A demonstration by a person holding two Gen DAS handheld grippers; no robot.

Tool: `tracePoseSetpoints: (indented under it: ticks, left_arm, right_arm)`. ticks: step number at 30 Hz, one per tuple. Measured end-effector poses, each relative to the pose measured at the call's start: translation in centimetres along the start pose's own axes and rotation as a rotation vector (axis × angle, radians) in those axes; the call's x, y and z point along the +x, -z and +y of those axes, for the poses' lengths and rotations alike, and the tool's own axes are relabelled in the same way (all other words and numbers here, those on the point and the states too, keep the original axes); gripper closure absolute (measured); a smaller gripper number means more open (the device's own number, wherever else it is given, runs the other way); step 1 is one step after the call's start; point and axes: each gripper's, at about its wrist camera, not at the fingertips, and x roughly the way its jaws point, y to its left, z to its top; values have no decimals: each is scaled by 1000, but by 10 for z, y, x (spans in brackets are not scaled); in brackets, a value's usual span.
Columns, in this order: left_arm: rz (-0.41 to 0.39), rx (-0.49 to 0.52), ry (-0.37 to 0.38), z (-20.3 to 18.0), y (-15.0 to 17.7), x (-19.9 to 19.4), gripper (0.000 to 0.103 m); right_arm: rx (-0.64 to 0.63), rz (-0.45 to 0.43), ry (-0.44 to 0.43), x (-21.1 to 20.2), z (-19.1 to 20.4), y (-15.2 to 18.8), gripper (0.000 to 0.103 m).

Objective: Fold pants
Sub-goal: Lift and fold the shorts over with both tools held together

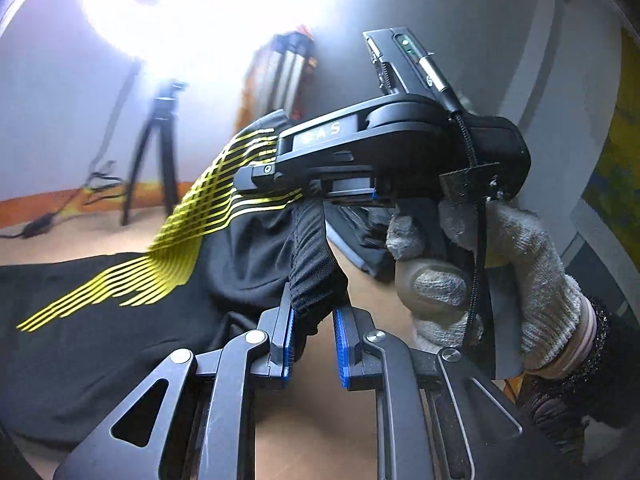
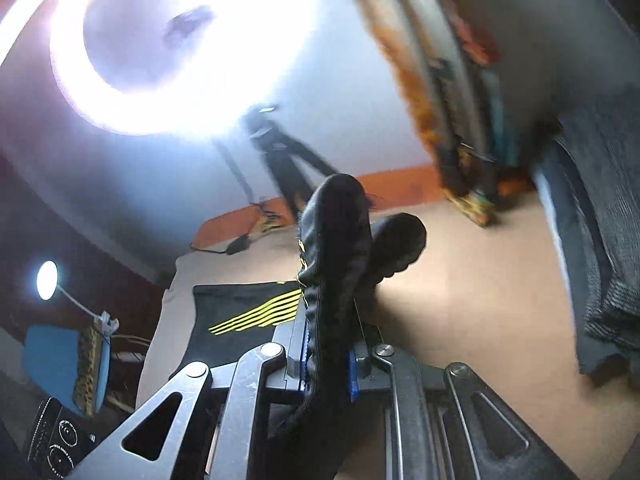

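a: while the black pants (image 1: 248, 248) are hanging lifted at one end, the left tongs (image 1: 313, 322) are pinching the ribbed waistband between the blue pads (image 1: 289, 340).

b: are the right tongs (image 2: 328, 354) also gripping the cloth?

a: yes, they are closing on a bunched fold of the same pants, and the fabric is rising up past the fingertips in two dark humps. in the left view the right tongs are appearing above, held by a hand in a white knitted glove (image 1: 492, 276).

b: where is the rest of the garment lying?

a: it is spreading flat on the beige tabletop (image 2: 460, 280), with the yellow stripes (image 1: 172, 248) running from the flat part up to the lifted edge.

b: what is standing behind?

a: a tripod (image 1: 156, 148) is standing near the wall under a very bright ring lamp (image 2: 168, 48).
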Motion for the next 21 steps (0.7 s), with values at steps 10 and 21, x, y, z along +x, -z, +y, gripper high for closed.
tracePoseSetpoints:
  ticks: [10, 21]
  left_arm:
    - [-79, -147, -45, 76, 33, -62, 88]
    - [-112, -340, -96, 166, 78, -99, 88]
  right_arm:
    - [-155, 64, 19, 66, 117, 8, 91]
    - [-280, 186, 60, 172, 196, 42, 92]
